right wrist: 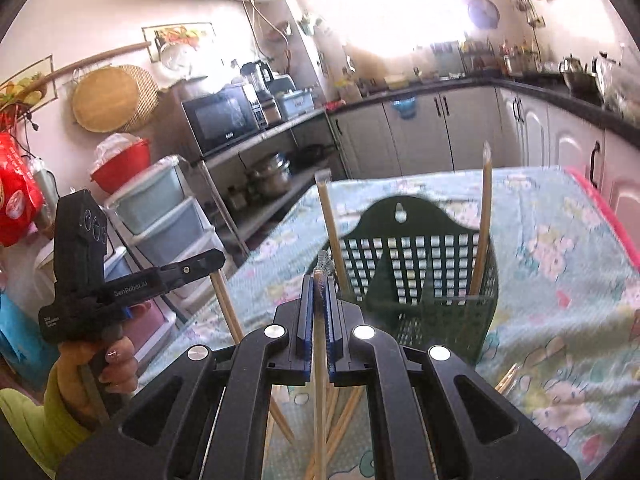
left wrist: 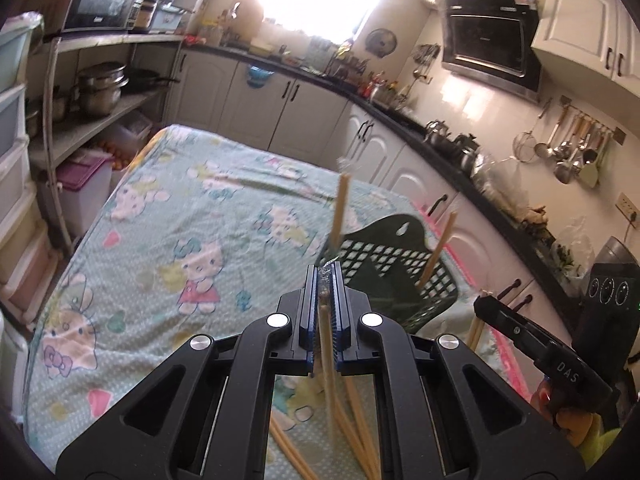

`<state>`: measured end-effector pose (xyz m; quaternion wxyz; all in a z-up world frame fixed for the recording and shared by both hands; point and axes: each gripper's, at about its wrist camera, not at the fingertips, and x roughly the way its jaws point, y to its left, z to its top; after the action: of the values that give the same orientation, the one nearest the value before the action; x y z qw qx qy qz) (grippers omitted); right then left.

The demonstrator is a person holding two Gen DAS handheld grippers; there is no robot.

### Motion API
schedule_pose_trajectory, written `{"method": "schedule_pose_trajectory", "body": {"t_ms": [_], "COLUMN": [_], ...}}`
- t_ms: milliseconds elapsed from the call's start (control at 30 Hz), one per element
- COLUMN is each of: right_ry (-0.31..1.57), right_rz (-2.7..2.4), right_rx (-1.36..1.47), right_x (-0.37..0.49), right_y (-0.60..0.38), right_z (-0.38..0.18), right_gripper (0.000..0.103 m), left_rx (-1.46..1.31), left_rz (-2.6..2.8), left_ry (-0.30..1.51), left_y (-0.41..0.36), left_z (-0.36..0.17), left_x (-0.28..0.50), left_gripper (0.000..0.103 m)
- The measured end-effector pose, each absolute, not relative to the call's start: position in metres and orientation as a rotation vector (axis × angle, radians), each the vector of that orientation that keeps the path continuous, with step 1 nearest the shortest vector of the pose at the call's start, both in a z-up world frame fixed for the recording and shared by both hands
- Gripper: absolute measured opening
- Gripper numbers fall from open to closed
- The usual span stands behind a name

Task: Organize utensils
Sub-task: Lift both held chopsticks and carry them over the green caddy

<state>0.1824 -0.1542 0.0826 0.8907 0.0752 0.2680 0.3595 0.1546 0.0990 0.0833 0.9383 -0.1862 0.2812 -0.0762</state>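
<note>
A dark green lattice utensil basket (right wrist: 420,272) stands on the cloth-covered table (right wrist: 560,240), with two wrapped chopsticks (right wrist: 482,216) standing in it. It also shows in the left wrist view (left wrist: 384,264). My left gripper (left wrist: 325,276) is shut on a wrapped chopstick (left wrist: 328,360) hanging below the jaws, just left of the basket. My right gripper (right wrist: 319,280) is shut on another wrapped chopstick (right wrist: 320,392), just in front of the basket. Several loose chopsticks (left wrist: 360,432) lie on the cloth below both grippers.
The table has a Hello Kitty cloth (left wrist: 180,248). Kitchen cabinets (left wrist: 280,100) and a dark counter run behind and to the right. A shelf with pots (left wrist: 100,92) and plastic drawers (right wrist: 160,216) stand to the left.
</note>
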Motion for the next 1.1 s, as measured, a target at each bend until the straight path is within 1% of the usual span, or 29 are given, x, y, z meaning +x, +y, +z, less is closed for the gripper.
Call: {"method": "schedule_pose_trajectory", "body": {"t_ms": [500,1100], "right_ry": [0.402,0.222], "right_rz": [0.644,0.548], "right_rx": [0.196,0.203], "right_x": [0.172,0.188], "right_y": [-0.194,-0.227], "right_z": [0.112,0.150], "right_gripper": [0.005,0.005], "left_rx": [-0.326,-0.253], "left_rz": [-0.243,-0.321], "left_ry": [0.496,0.404], "left_y": [0.072,0.030], "left_z": [0.125,0.178], "left_x": [0.154,0.172], "left_gripper": [0.003,0.003]}}
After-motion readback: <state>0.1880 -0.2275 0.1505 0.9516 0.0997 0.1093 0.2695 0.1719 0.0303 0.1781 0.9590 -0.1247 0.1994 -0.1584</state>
